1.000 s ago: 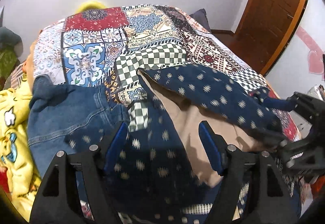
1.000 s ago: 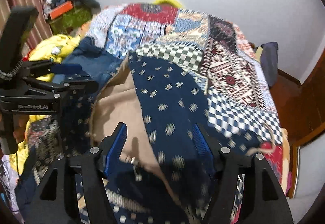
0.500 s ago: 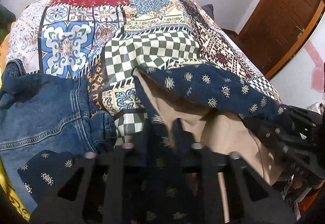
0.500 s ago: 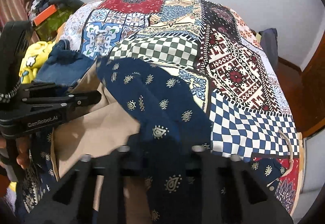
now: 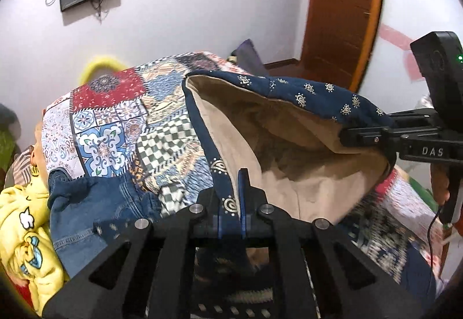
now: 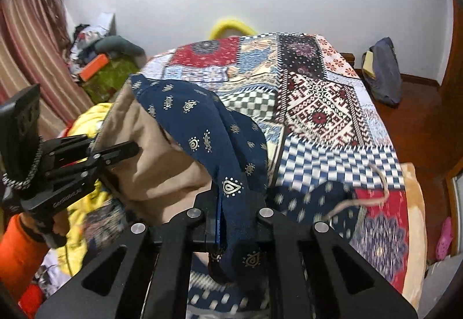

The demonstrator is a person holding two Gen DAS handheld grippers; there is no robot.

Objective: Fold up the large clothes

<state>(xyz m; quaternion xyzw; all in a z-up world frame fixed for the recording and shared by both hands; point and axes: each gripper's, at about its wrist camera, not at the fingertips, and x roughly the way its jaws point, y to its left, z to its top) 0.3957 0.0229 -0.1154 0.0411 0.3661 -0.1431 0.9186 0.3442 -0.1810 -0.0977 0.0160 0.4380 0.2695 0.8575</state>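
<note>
Here both grippers are clamped on the same navy garment point(image 5: 303, 93), a soft woven cloth printed with small cream paisley drops and lined in plain tan fabric. The left gripper point(image 5: 231, 203) pinches a narrow navy border strip between its blue pads, its jaws closed flat on the hem. The right gripper point(image 6: 222, 217) likewise bites a bunched fold of the printed cloth, jaws pressed together with the fabric squeezed through them. Both sets of jaws have just been closing — cloth lies between them in each view.

The garment hangs slack between the two grippers, raised off the patchwork bedspread point(image 6: 318, 105), so that it billows open like a pouch and shows its smooth tan lining point(image 5: 289, 151). The bedspread is a flat quilt of checks, florals and geometric blocks in red, blue, green and cream.

On the left side of the bed lie blue denim jeans point(image 5: 86, 212) with visible seams, and beside them a fleecy yellow garment point(image 5: 20, 217) with cartoon prints. An orange sleeve point(image 6: 17, 246) shows behind the left gripper — it belongs to the person holding it.
</note>
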